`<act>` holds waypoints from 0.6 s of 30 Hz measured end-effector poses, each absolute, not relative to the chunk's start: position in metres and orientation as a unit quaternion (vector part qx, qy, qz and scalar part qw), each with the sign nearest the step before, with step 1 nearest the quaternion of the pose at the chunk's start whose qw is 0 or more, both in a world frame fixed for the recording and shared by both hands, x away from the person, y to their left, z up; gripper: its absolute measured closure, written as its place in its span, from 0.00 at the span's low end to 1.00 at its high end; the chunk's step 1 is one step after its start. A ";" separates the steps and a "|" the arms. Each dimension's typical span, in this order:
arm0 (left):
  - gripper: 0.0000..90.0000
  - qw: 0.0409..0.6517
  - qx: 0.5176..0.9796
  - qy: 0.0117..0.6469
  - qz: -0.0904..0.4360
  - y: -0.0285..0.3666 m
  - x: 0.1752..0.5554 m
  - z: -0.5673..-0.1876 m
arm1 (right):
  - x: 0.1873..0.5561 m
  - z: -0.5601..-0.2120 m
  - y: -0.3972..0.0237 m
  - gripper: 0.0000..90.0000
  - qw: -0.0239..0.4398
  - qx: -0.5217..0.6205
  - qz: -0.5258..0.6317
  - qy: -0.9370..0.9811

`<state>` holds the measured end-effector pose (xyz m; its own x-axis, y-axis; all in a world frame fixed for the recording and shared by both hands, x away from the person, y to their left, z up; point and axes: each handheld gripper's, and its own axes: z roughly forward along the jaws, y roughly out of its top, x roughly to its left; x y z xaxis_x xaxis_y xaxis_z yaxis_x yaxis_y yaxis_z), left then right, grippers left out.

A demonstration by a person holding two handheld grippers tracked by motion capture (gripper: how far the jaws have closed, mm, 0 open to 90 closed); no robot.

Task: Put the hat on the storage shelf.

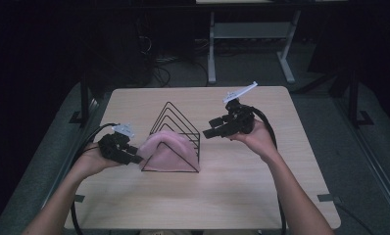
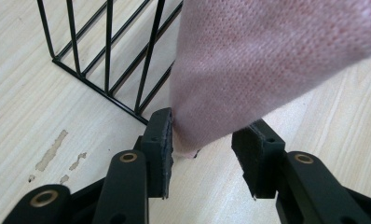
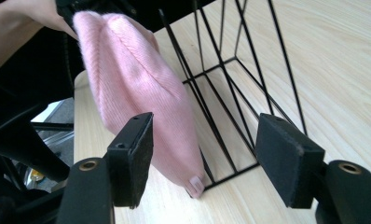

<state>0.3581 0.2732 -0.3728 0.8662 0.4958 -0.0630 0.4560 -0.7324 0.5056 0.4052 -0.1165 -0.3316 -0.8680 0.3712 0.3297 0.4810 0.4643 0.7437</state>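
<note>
left gripper (image 2: 202, 140) sits low at the near corner of the pink knit beanie (image 1: 164, 151), jaws parted around its edge, one pad brushing the knit, not pinching. my right gripper (image 1: 213, 131) hangs wide open and empty, up off the table, well to the far side of the black wire rack (image 1: 176, 128) the beanie is draped over. to finish well, i should back the left jaws straight out without snagging the knit or nudging the rack.

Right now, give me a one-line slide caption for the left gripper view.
Left gripper open around the pink knit hat's lower corner, beside the black wire rack on the wooden table.
</note>
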 end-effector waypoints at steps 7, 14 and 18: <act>0.59 0.272 0.922 0.272 0.037 0.279 0.356 -0.373 | 0.402 -0.333 -0.134 0.38 0.050 -0.269 -0.454 -0.848; 0.53 0.272 0.920 0.280 0.045 0.285 0.353 -0.371 | 0.397 -0.335 -0.152 0.37 0.036 -0.285 -0.447 -0.847; 0.49 0.277 0.916 0.285 0.049 0.288 0.350 -0.371 | 0.394 -0.340 -0.162 0.36 0.028 -0.295 -0.439 -0.848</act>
